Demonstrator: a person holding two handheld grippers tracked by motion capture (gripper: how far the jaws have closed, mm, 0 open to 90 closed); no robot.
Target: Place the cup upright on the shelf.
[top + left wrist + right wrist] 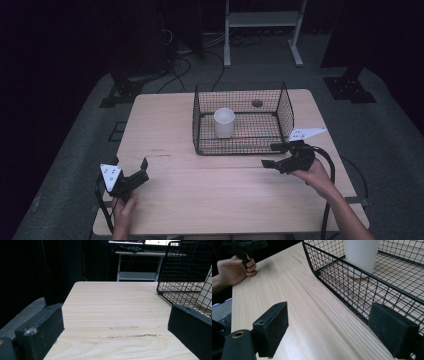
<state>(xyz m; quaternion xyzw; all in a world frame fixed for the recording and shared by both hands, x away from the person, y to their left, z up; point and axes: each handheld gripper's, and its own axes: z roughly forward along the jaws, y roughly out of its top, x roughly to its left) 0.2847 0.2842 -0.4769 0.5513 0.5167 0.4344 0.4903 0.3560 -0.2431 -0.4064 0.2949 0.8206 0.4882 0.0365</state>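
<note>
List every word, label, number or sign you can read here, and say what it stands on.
No readable text anywhere.
White cup: blank.
Wire basket: no label.
Grey plates on the left gripper and right gripper: small dark dots, no letters or numbers.
Table: bare wood grain, scuffs only.
Screens at the top of the left gripper view: too cut off and blurred to read.

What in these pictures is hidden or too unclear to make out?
- Inside of the white cup: the high view looks at it too flatly, and the right gripper view cuts its top off at the frame edge.
- Dark round spot behind the wire basket: too small and dim in the high view to identify.
- Room beyond the table: lost in darkness.
- Left claw handle: covered by the hand in the high view.
</note>
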